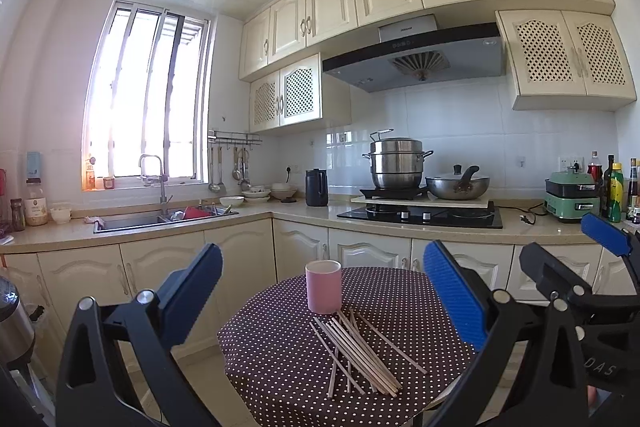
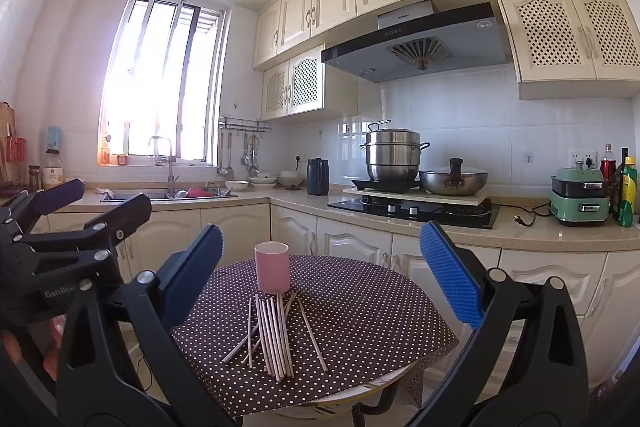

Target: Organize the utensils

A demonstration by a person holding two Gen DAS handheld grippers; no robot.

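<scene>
Lying in a loose pile on the worktop (image 1: 260, 367), the chopsticks (image 1: 360, 355) fan out ahead of and between both sets of jaws, long axes mostly running from the pink cup (image 1: 323, 286) back toward the cameras. Cup upright, just beyond the pile. Left gripper (image 1: 324, 295) and right gripper (image 2: 320, 267): jaws spread wide, holding nothing, touching nothing.
</scene>
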